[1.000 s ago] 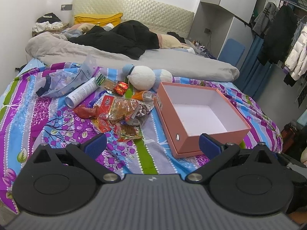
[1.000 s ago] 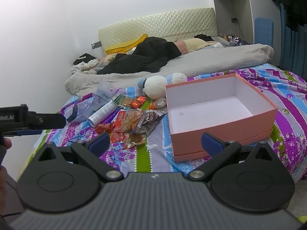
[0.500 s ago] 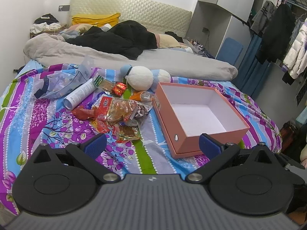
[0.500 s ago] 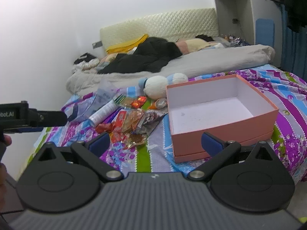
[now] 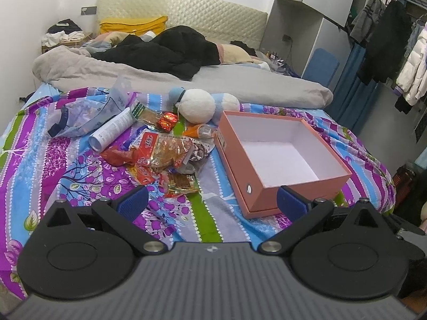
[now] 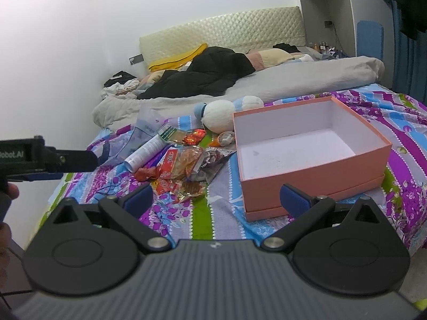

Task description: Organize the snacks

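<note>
A pile of snack packets (image 5: 160,154) (image 6: 184,168) lies on the patterned bedspread, left of an empty pink box (image 5: 280,157) (image 6: 307,149) with a white inside. A white tube (image 5: 112,129) (image 6: 144,153) and a small red foil pack (image 5: 167,121) (image 6: 193,136) lie at the pile's far side. My left gripper (image 5: 212,204) hovers open over the near bed edge, short of the pile and the box. My right gripper (image 6: 217,196) is open too, nothing between its fingers. The left gripper's body (image 6: 48,157) shows at the left edge of the right wrist view.
A white and blue plush toy (image 5: 198,105) (image 6: 221,114) rests behind the box. A clear plastic bag (image 5: 80,114) lies at the far left. A grey duvet (image 5: 240,85) and black clothes (image 5: 165,50) cover the bed's far half. Hanging coats (image 5: 387,42) are on the right.
Both grippers have drifted slightly; the scene shifts a little in each view. Nothing on the bed has moved and both stay open.
</note>
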The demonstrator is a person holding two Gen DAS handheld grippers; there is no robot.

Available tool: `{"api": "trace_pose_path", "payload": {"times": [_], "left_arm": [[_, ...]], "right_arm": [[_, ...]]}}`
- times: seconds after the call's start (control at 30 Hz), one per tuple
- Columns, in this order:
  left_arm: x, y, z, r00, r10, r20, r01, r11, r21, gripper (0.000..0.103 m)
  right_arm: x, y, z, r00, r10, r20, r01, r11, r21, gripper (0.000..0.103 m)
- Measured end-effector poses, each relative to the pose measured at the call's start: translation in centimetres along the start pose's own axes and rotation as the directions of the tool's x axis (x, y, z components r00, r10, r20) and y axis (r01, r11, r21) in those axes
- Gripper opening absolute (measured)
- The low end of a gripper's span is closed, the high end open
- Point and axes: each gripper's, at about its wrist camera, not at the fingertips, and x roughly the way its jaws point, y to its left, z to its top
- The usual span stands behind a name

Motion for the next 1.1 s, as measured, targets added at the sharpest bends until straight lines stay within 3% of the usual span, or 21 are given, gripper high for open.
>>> {"api": "trace_pose_path", "payload": {"times": [0.4,0.97,1.1], "left_arm": [[0.5,0.4,-0.4,1.000,-0.019,-0.008,0.019,1.000,-0.002,0.103],[3.5,3.0,-2.1,0.999,-0.015,-0.030,0.013,0.998,-0.059,0.103],[4.7,4.2,-2.4,0.999,-0.021,-0.026,0.019,0.997,-0.075,0.103]], "right_arm": [[0.4,-0.7,-0.3,1.000,-0.012,-0.014,0.013,0.999,0.031,0.103],[2.1,-0.2,-1.7,0.999,-0.024,-0.039,0.024,1.000,-0.015,0.103],[2.7,-0.4,-2.2,0.998,0.020,-0.057,-0.020,1.000,0.004,0.103]]}}
